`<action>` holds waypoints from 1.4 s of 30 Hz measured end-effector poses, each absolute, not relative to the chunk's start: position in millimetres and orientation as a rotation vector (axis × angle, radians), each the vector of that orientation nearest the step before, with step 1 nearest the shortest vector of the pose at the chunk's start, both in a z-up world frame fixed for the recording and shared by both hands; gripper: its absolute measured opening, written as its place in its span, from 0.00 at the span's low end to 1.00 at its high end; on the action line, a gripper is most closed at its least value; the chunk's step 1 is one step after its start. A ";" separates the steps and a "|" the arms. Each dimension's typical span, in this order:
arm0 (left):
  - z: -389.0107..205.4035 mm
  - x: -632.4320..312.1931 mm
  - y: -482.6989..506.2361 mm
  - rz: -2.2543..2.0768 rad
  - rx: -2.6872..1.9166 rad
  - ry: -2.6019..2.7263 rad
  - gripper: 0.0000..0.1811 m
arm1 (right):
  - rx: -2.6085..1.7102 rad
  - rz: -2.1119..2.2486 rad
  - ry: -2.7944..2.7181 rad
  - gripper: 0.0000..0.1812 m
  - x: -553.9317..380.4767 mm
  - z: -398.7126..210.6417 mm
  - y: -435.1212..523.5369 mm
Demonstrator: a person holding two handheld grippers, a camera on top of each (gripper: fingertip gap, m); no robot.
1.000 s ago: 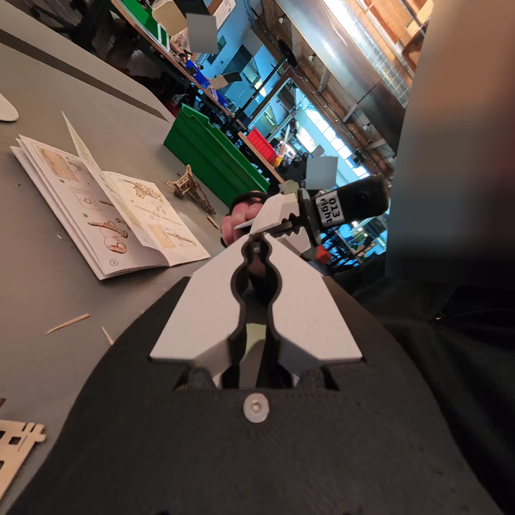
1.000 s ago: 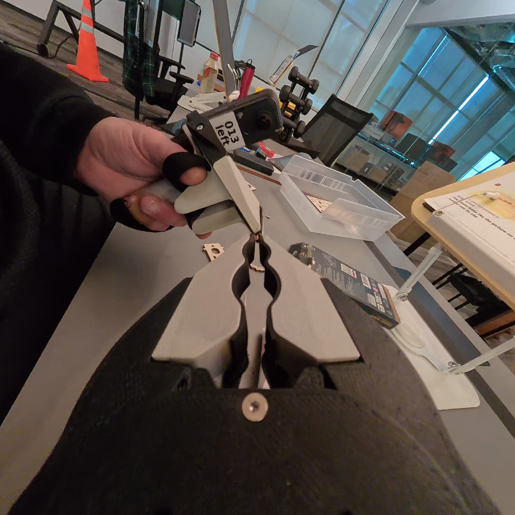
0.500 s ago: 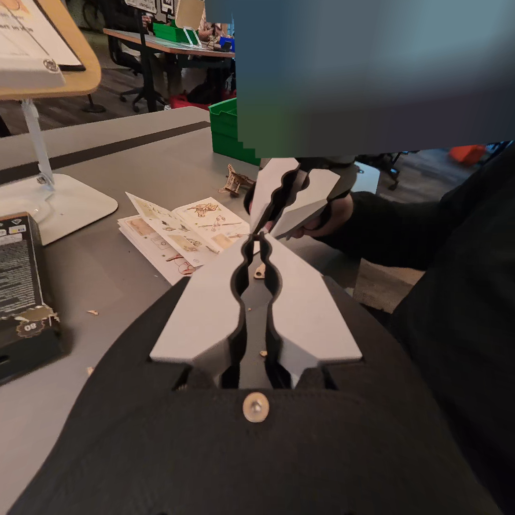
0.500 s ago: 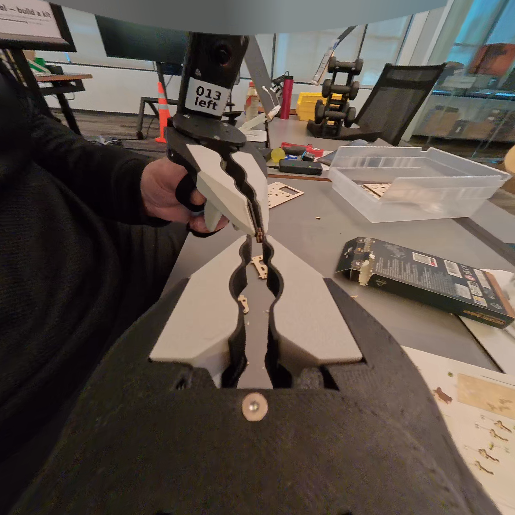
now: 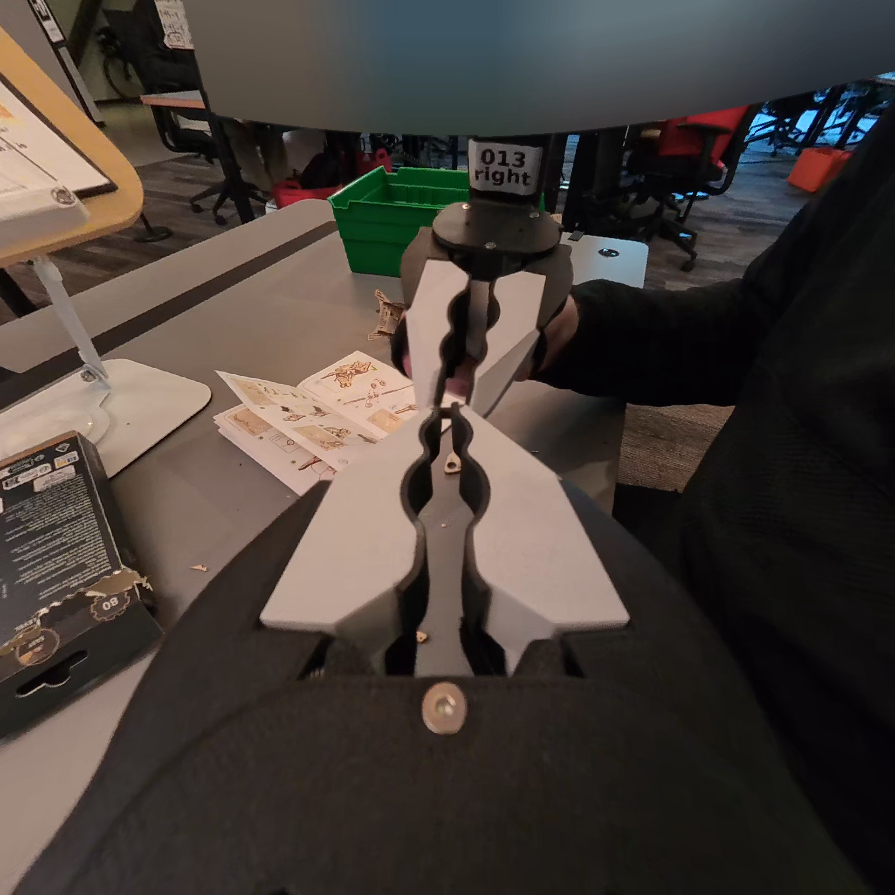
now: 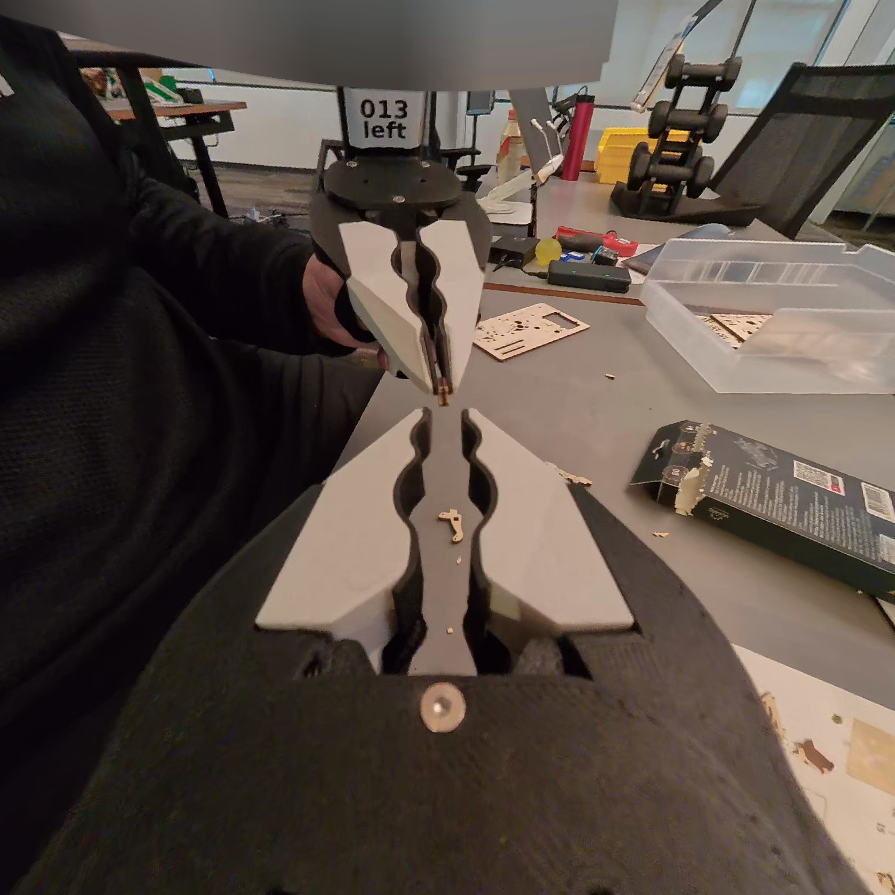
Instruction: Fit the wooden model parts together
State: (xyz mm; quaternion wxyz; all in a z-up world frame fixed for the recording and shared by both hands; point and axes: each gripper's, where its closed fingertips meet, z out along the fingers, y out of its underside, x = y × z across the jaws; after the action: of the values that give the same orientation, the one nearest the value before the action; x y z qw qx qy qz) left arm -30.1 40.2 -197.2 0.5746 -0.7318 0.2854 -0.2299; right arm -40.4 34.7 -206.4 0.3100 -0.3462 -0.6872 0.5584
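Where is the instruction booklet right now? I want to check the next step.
The instruction booklet lies open on the grey table in the left wrist view, left of the hand-held gripper tips, between the white stand base and the green bin.

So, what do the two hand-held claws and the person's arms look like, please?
The left claw and the right claw look alike. Each has two pale grey wedge-shaped fingers with black wavy inner pads, on a black textured body with one silver screw. A white label sits on each black post. The person wears black sleeves.
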 end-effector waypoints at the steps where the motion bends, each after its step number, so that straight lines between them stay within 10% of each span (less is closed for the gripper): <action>1: -198.0 -30.3 40.2 -0.546 -1.717 0.665 0.01 | -0.901 1.487 -1.812 0.04 -40.4 -205.1 32.8; 42: -202.2 -44.2 46.0 -0.864 -1.800 0.299 0.01 | -0.523 0.576 -1.766 0.01 -53.8 -204.0 42.1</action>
State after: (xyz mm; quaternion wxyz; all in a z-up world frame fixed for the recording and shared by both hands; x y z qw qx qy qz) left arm -44.2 46.0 -202.2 0.5322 -0.7549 0.1254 -0.3621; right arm -53.8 42.1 -204.0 0.5693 -0.2230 -0.7523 0.2455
